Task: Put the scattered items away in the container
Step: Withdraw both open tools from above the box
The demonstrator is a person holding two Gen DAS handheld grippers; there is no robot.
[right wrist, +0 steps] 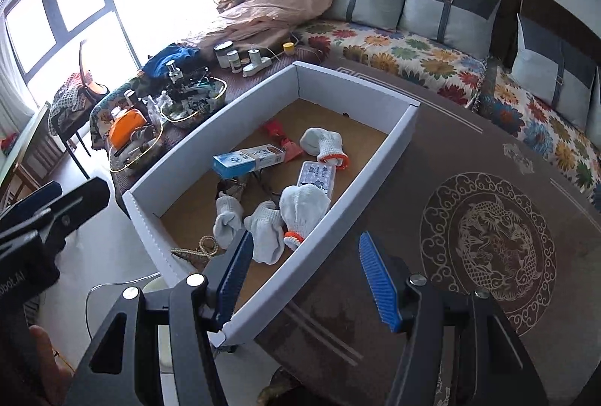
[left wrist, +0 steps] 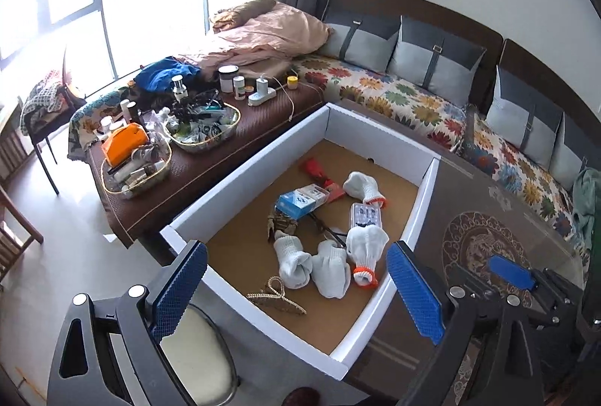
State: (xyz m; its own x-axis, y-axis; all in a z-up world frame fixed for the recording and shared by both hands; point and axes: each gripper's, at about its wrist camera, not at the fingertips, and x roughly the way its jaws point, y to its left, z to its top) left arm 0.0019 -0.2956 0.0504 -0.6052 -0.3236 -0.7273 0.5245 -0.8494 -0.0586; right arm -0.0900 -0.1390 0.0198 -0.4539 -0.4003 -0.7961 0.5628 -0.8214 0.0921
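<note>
The container (left wrist: 259,158), a white corrugated cardboard box with a brown floor, sits on the left side of the dark glossy surface (right wrist: 432,180) with its gold dragon medallion; inside lie knitted white gloves (left wrist: 366,248), some orange-cuffed, a blue-and-white carton (left wrist: 300,201), a clear plastic case (left wrist: 365,216), a red item (left wrist: 315,169) and a beaded gold clip (left wrist: 276,295). The left claw (left wrist: 296,289) hangs empty, spread wide over the box's near end, and the right claw (right wrist: 304,282) gapes empty across its near right wall. Beyond are a flowered sofa (right wrist: 413,49) with grey cushions and a cluttered low table (left wrist: 210,158) by the bright window.
</note>
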